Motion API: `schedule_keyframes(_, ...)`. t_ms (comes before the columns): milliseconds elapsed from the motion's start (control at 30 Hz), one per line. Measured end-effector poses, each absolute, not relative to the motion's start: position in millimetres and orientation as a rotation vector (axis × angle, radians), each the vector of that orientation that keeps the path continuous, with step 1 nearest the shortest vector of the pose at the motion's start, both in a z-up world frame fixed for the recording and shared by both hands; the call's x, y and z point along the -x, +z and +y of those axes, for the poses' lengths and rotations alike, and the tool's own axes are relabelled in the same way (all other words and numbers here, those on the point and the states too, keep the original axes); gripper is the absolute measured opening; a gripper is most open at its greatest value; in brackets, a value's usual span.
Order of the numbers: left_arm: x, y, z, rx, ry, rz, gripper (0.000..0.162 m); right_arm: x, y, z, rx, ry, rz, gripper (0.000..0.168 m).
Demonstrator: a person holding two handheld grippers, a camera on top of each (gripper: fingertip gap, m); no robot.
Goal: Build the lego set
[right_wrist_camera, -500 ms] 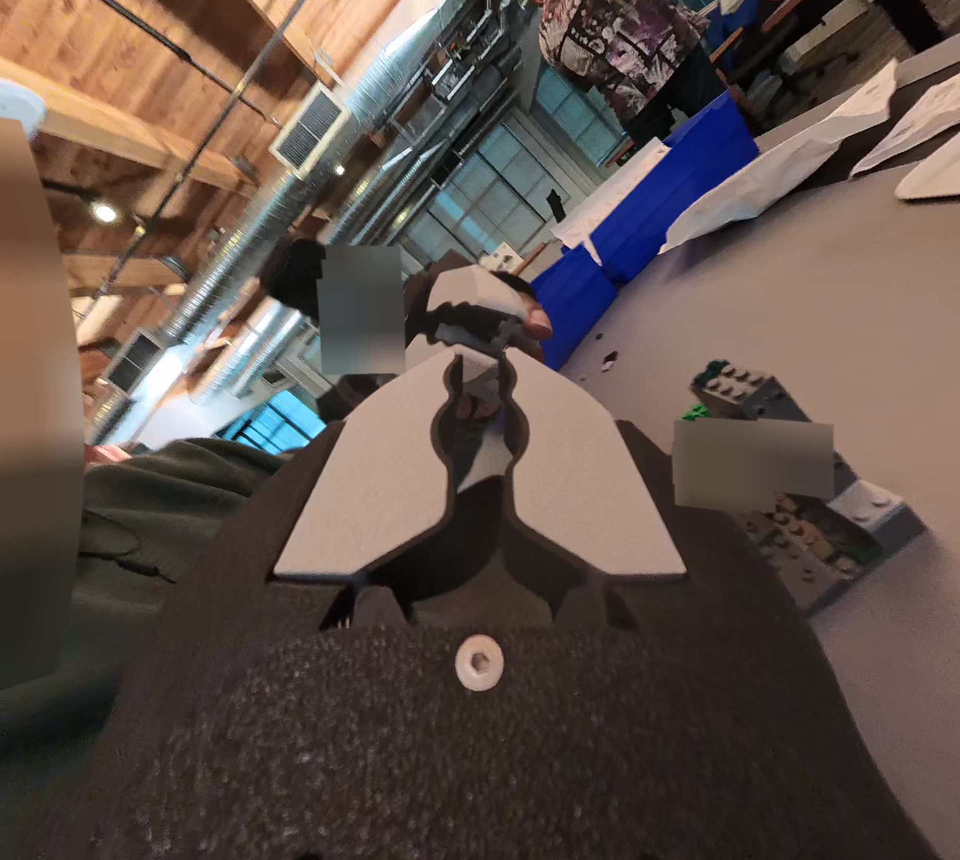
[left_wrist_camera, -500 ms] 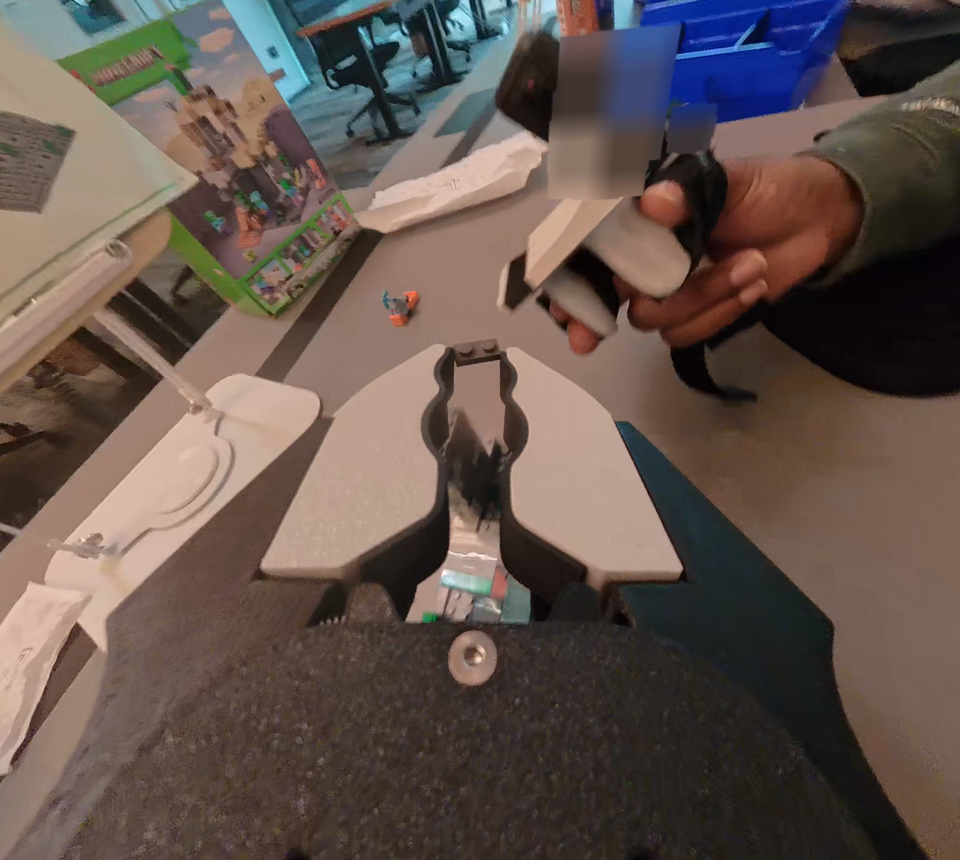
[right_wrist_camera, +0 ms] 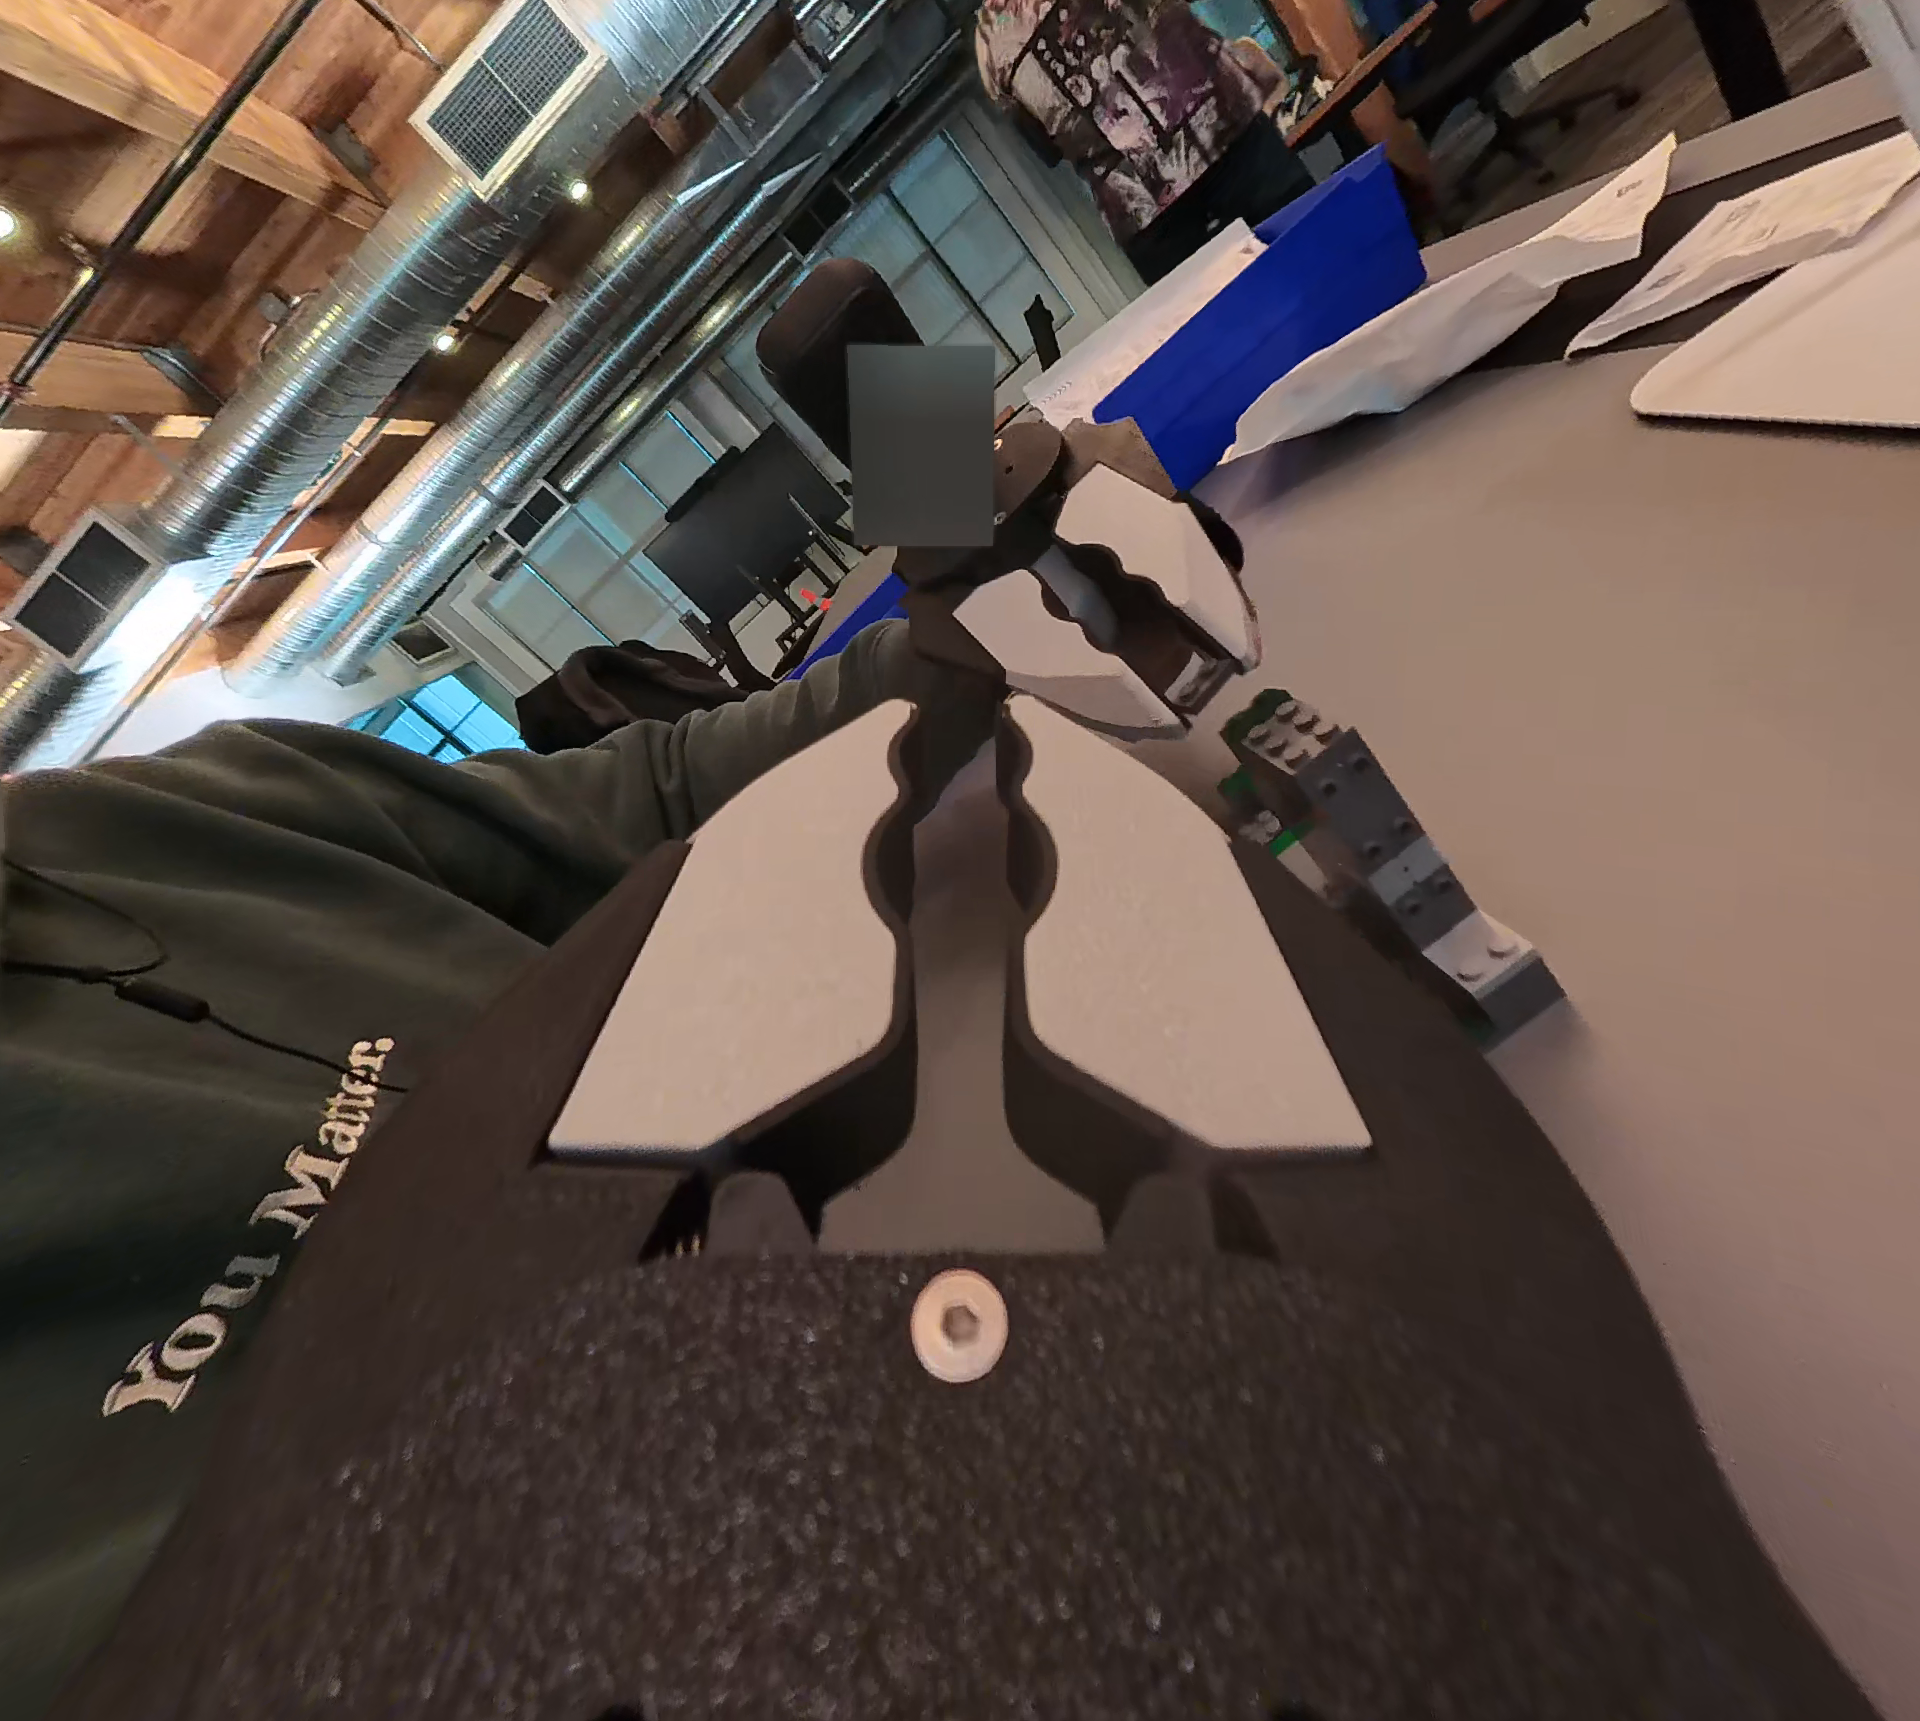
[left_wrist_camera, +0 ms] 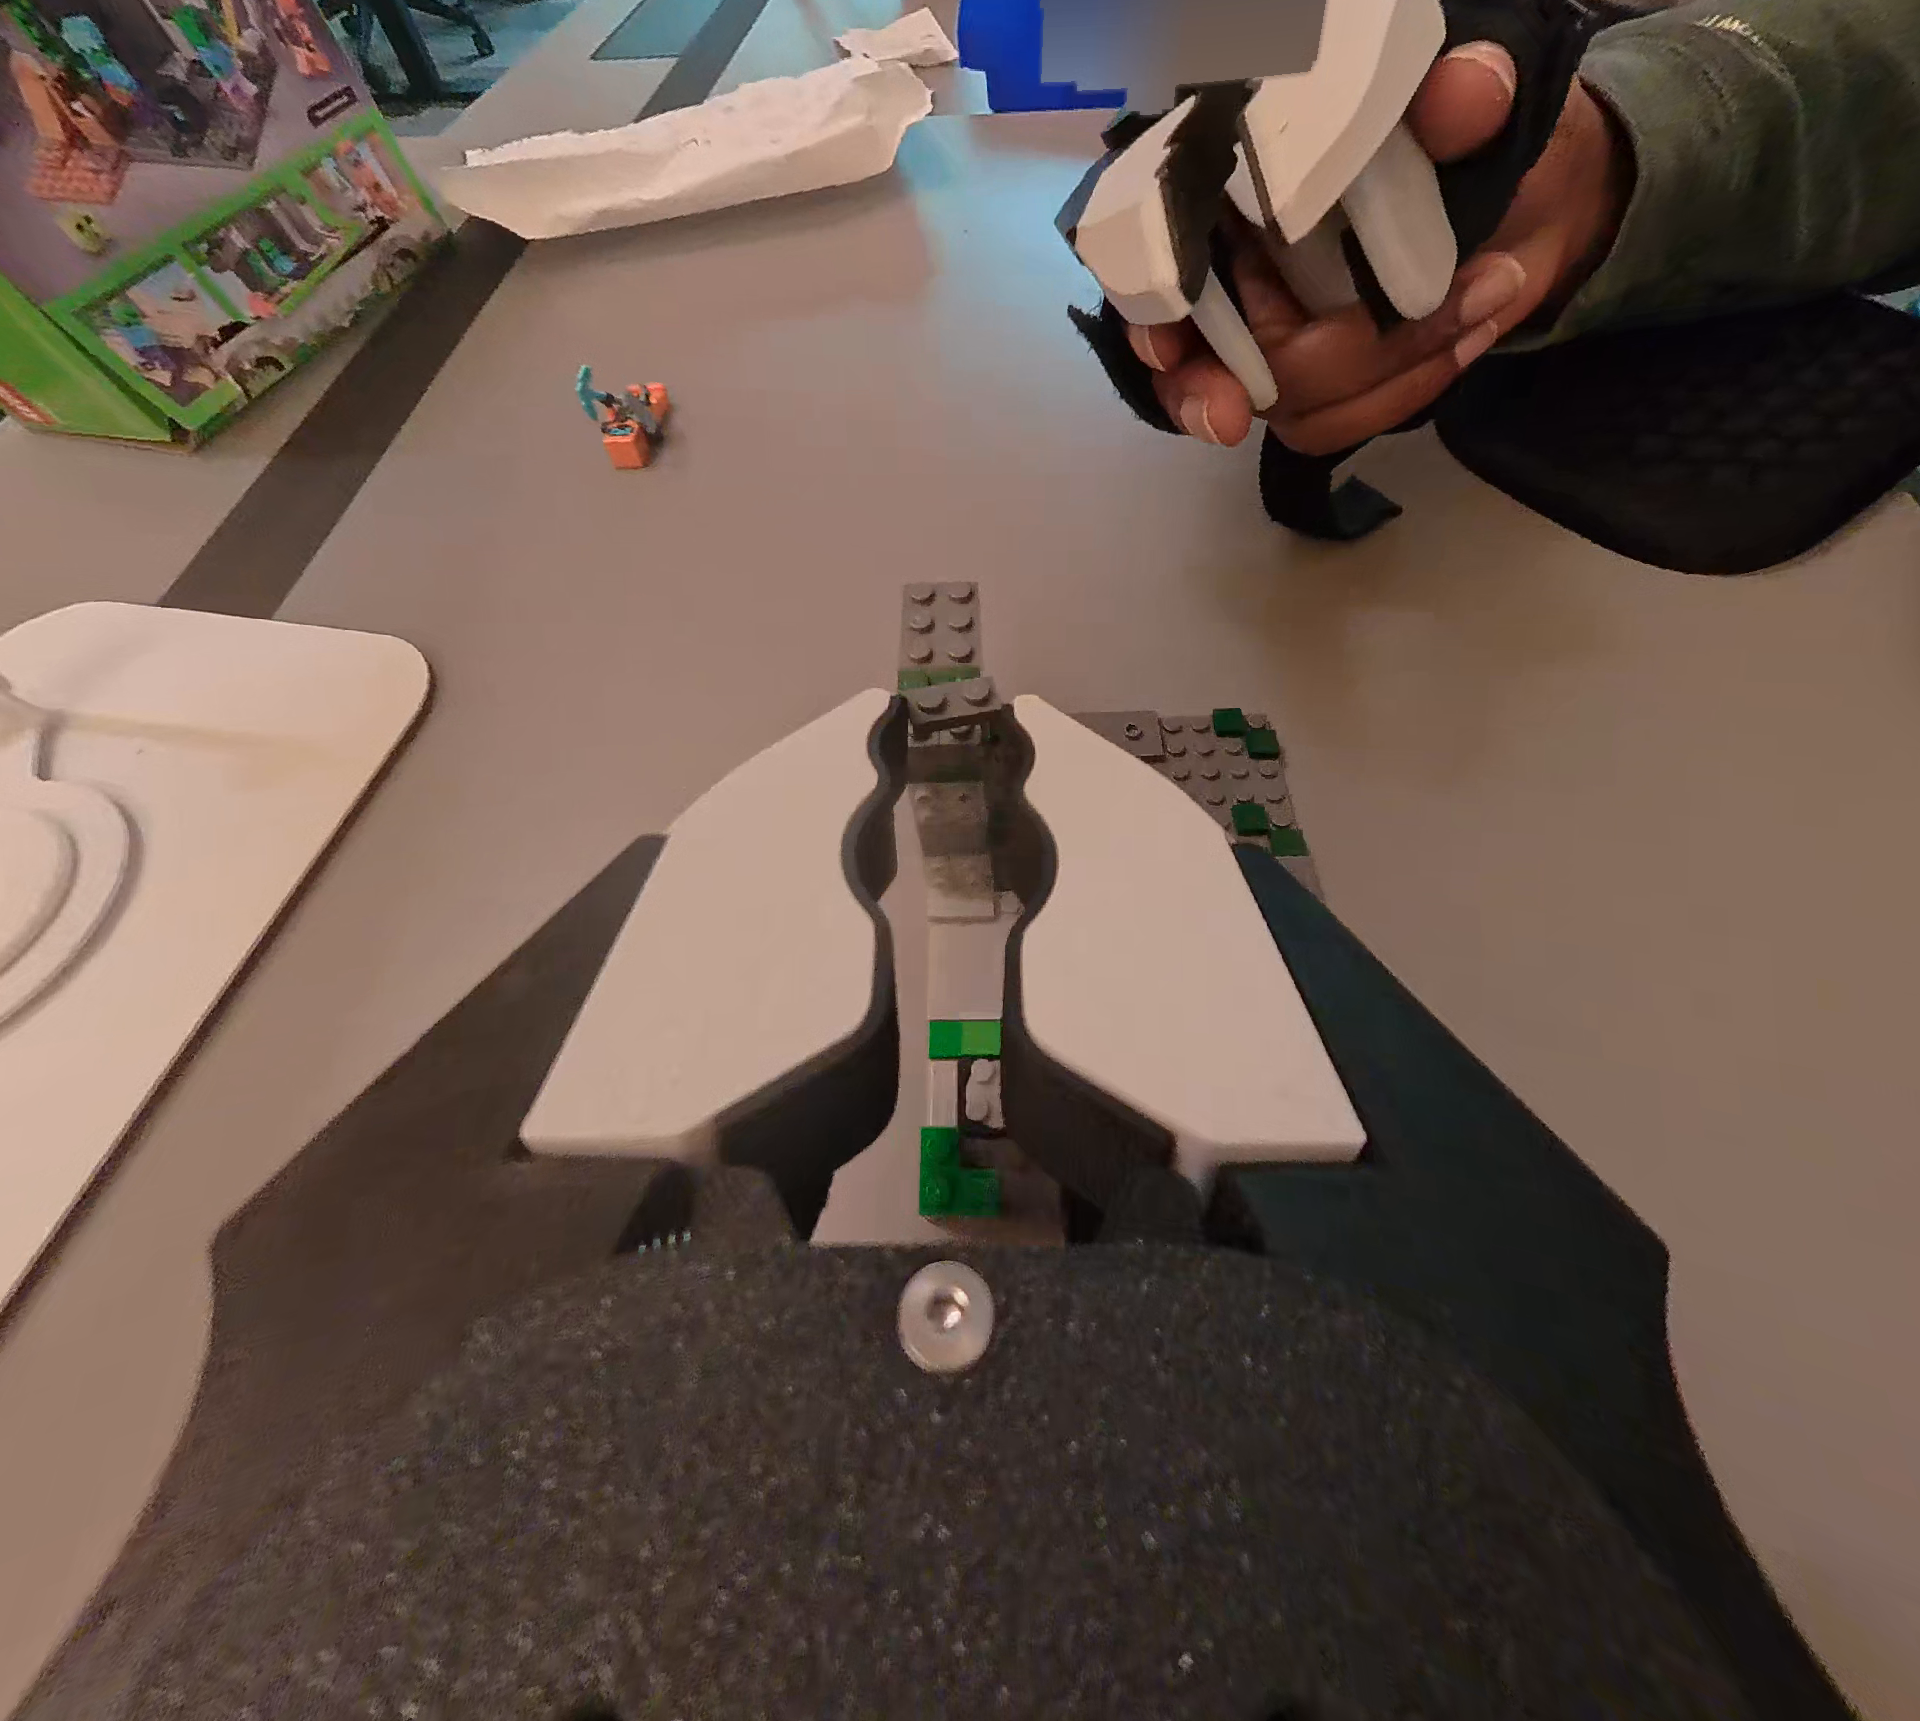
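My left gripper (left_wrist_camera: 951,721) is shut on a small dark grey plate (left_wrist_camera: 954,701) and holds it low over the lego build (left_wrist_camera: 1236,767), a flat grey base with green pieces on the grey table (left_wrist_camera: 727,632). A grey studded plate of the build (left_wrist_camera: 940,622) sticks out just past the fingertips. My right gripper (left_wrist_camera: 1195,248) is held up in a hand at the right, above the table and away from the build. In the right wrist view its jaws (right_wrist_camera: 956,715) stand a little apart with nothing between them. That view also shows the left gripper (right_wrist_camera: 1205,674) over the build (right_wrist_camera: 1382,850).
The set's box (left_wrist_camera: 197,217) stands at the far left. A torn white paper bag (left_wrist_camera: 707,144) lies behind, near blue bins (left_wrist_camera: 997,30). A small orange figure (left_wrist_camera: 629,419) lies mid-table. A white stand base (left_wrist_camera: 156,840) is at the left. A person (right_wrist_camera: 1101,30) stands far off. There is about 8 cm between the tips of the two grippers. Left tips and right tips are each some 25 cm from the small orange figure (left_wrist_camera: 629,419).
My left gripper has tipped down and come low over the build, still holding the dark grey plate. My right gripper has drawn up and off to the right.
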State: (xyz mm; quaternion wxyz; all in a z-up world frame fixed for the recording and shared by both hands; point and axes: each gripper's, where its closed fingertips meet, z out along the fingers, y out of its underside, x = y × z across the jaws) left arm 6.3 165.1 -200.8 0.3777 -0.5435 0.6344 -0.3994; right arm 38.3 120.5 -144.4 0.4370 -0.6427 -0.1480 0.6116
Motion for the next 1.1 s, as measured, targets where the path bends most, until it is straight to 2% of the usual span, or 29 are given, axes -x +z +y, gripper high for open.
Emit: schedule_keyframes(1100,-8.0,-210.6,166.2,1.362,-1.042,1.822,0.016,-28.8,-149.5,110.9,1.606,1.563,-0.451,0.012)
